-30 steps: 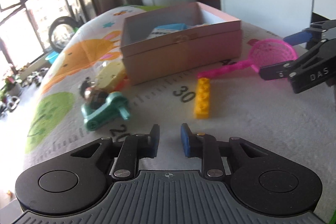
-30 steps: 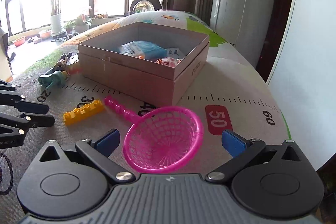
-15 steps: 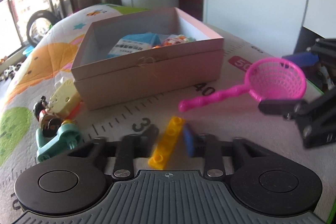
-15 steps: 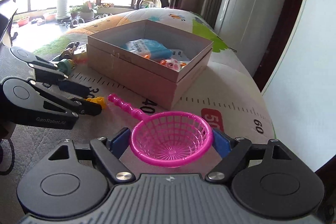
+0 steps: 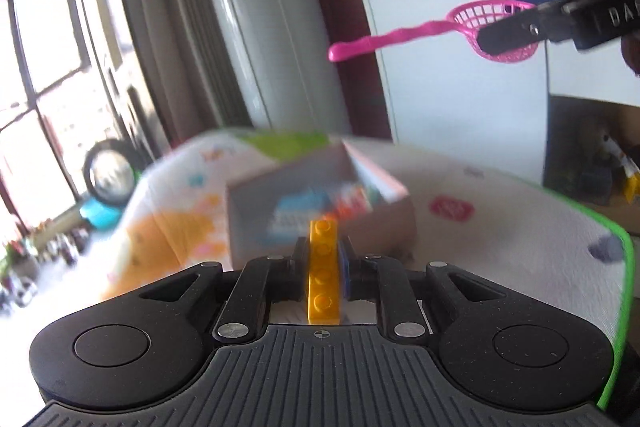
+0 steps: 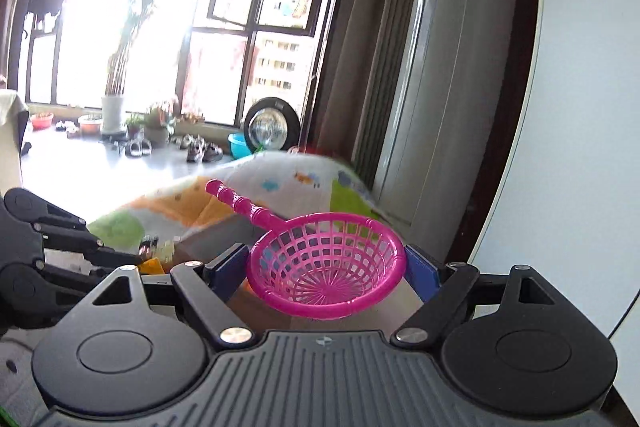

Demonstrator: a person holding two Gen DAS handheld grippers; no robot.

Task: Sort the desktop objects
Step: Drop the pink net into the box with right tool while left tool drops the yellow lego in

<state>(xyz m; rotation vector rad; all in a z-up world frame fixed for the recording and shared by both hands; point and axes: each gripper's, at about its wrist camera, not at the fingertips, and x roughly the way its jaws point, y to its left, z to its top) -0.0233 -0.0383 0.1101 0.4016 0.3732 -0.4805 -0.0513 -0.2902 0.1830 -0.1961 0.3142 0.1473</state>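
Note:
My left gripper (image 5: 323, 259) is shut on a yellow toy brick (image 5: 323, 267), held lengthwise between the pads and lifted above the mat. Beyond it lies the open pink cardboard box (image 5: 316, 203) with packets inside, blurred. My right gripper (image 6: 326, 261) is shut on the basket of a pink toy strainer (image 6: 324, 267), raised in the air with its handle pointing away to the left. In the left wrist view the strainer (image 5: 440, 29) and the right gripper (image 5: 532, 15) hang high at upper right. The left gripper (image 6: 120, 259) shows at the right wrist view's left edge.
A colourful play mat (image 5: 500, 227) with a green border covers the table. Small toys (image 6: 158, 247) lie beside the box in the right wrist view. Curtains, a white wall and a window with plants stand behind the table.
The left gripper closed on the yellow brick and lifted it off the mat. The right gripper closed on the strainer's basket and raised it well above the table.

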